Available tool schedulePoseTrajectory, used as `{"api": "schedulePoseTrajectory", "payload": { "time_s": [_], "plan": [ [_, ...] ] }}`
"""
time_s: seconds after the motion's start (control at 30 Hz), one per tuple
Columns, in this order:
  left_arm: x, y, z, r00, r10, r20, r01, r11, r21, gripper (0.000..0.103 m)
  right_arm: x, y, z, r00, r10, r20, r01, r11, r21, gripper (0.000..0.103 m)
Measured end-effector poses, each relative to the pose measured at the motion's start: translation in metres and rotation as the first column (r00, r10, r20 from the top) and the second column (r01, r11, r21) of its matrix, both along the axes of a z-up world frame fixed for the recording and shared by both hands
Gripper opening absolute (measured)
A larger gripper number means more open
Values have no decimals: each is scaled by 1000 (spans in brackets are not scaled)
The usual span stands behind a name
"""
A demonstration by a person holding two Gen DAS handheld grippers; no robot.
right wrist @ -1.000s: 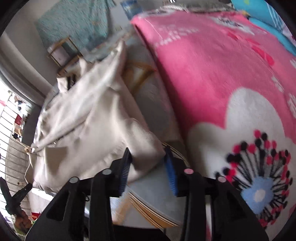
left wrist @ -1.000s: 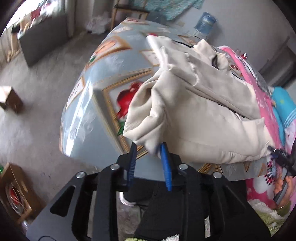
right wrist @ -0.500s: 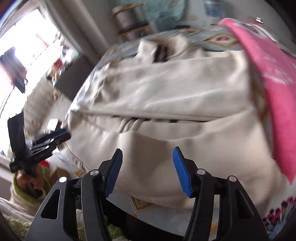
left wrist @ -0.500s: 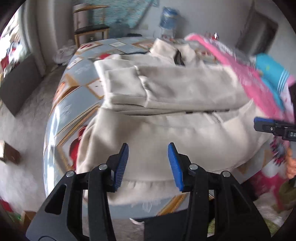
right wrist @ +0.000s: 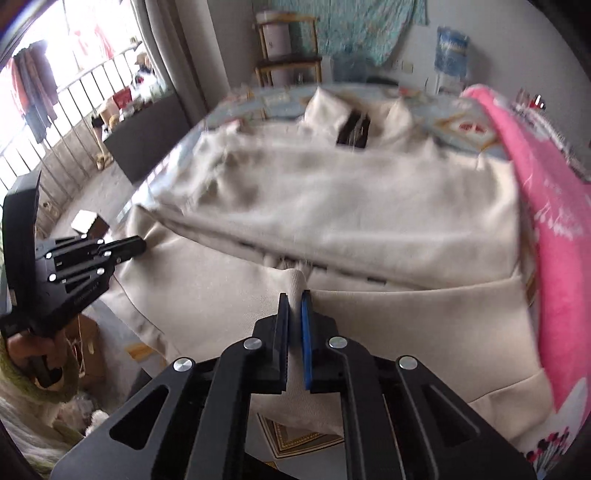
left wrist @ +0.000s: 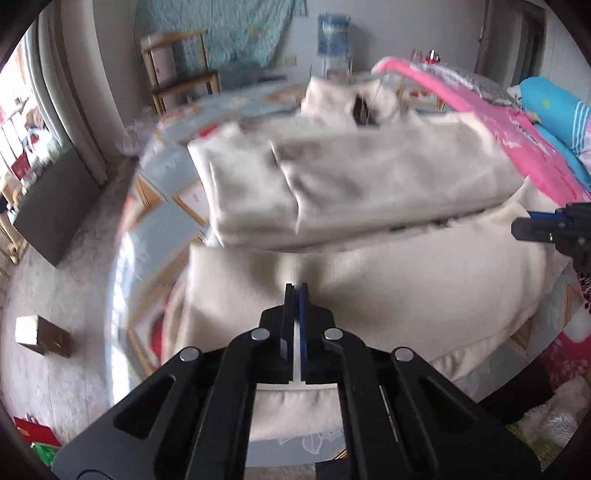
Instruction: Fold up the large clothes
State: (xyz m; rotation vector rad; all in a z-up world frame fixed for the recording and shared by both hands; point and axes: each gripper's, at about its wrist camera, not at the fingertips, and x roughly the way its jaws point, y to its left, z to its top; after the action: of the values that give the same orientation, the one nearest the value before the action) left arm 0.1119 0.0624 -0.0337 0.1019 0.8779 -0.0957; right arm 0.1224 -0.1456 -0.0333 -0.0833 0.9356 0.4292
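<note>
A large cream zip-up jacket lies on a round table, its sleeves folded across the chest and its collar at the far side. My left gripper is shut on a pinch of the jacket's lower body. My right gripper is shut on a raised fold of the same cream jacket near the zip. Each gripper shows in the other's view: the right gripper's tip at the right edge of the left wrist view, the left gripper at the left of the right wrist view.
The round table has a glossy blue patterned cover. A pink blanket lies along the jacket's right side. A wooden chair and a water bottle stand beyond. A small box sits on the floor.
Both grippers were open over the jacket half a second ago. Both have closed, each on a pinch of the jacket's lower part.
</note>
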Motion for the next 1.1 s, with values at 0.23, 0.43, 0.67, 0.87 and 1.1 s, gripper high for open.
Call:
{"api": "schedulePoseTrajectory", "payload": {
  "time_s": [0.23, 0.43, 0.67, 0.87, 1.1],
  "plan": [
    [13, 1, 22, 993, 19, 113, -24, 999, 41, 1, 24, 12, -8, 995, -39, 89, 44, 998, -54, 6],
    [25, 0, -21, 1000, 14, -13, -13, 997, 75, 7, 40, 13, -54, 999, -44, -12, 43, 997, -58, 6],
    [9, -9, 17, 992, -111, 53, 118, 979, -165, 15, 42, 5, -59, 997, -65, -33, 66, 998, 15, 6],
    [29, -53, -34, 983, -165, -83, 156, 982, -102, 16, 45, -15, -57, 993, -84, -88, 95, 986, 138, 11],
    [29, -45, -34, 984, -153, -93, 139, 980, -144, 15, 24, -109, -22, 943, -331, 21, 330, 943, 39, 49]
  ]
}}
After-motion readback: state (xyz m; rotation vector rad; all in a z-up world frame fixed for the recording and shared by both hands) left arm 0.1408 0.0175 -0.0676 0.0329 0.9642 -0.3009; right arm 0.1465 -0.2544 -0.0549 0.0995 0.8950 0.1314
